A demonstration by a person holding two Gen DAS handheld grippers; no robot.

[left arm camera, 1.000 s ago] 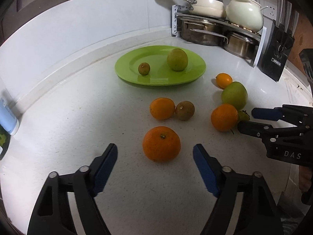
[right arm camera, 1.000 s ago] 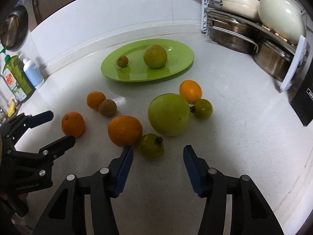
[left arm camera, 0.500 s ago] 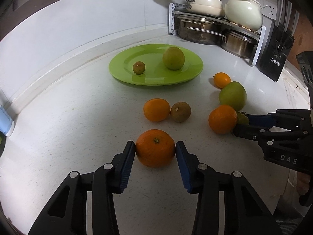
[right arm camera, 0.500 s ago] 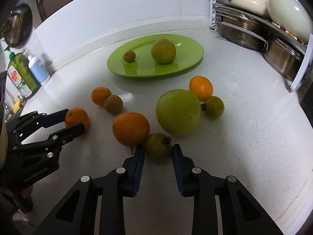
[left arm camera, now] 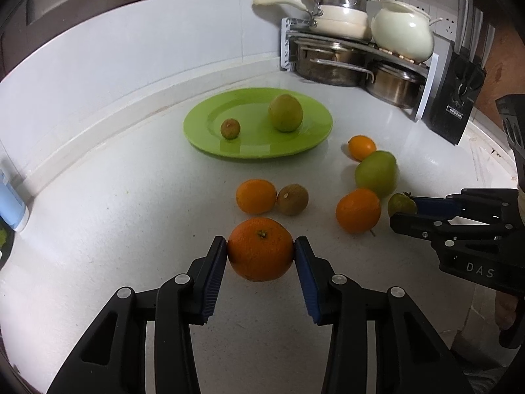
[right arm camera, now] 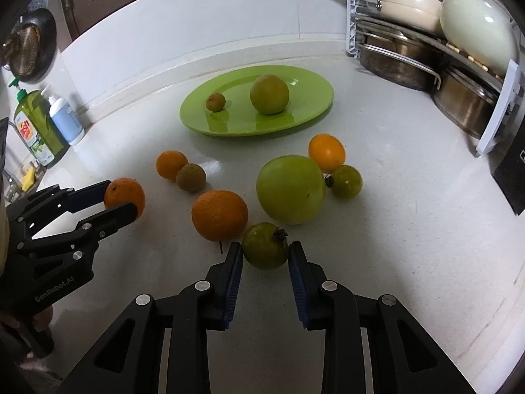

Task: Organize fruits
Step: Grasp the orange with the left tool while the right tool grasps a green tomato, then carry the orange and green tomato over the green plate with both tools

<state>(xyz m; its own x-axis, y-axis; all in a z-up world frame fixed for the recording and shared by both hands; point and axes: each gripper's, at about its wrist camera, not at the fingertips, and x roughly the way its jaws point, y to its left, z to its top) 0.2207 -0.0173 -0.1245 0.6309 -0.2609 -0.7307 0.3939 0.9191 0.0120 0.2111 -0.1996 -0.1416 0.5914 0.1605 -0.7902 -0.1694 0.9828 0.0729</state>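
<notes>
Two grips are on at once: the left gripper point(left arm camera: 261, 249) has just been closing and its blue pads now press both sides of the big orange point(left arm camera: 260, 249), while the right gripper point(right arm camera: 265, 251) is clamped on the small green fruit point(right arm camera: 265, 245) with the dried stem. Both fruits sit at the near part of the white worktop point(right arm camera: 410, 229); whether either has left the surface is hard to tell.

Hidden bits: in the left wrist view that green fruit peeks out only partly behind the right gripper's fingers, and a second orange point(right arm camera: 219, 215) sits just left of it, touching or nearly so. A big green fruit point(right arm camera: 290, 188) stands right behind, crowding the far side. Farther off, a small orange point(right arm camera: 171, 164) and a brown fruit point(right arm camera: 191, 177) sit together.

On the far side, the green plate point(right arm camera: 305, 75) holds two fruits, one small point(right arm camera: 215, 101), one larger point(right arm camera: 269, 94), with bare plate to the right of them. The pot rack point(right arm camera: 426, 62) in the far right corner is cut off by the frame edge. Open worktop runs along the left and the near right.
</notes>
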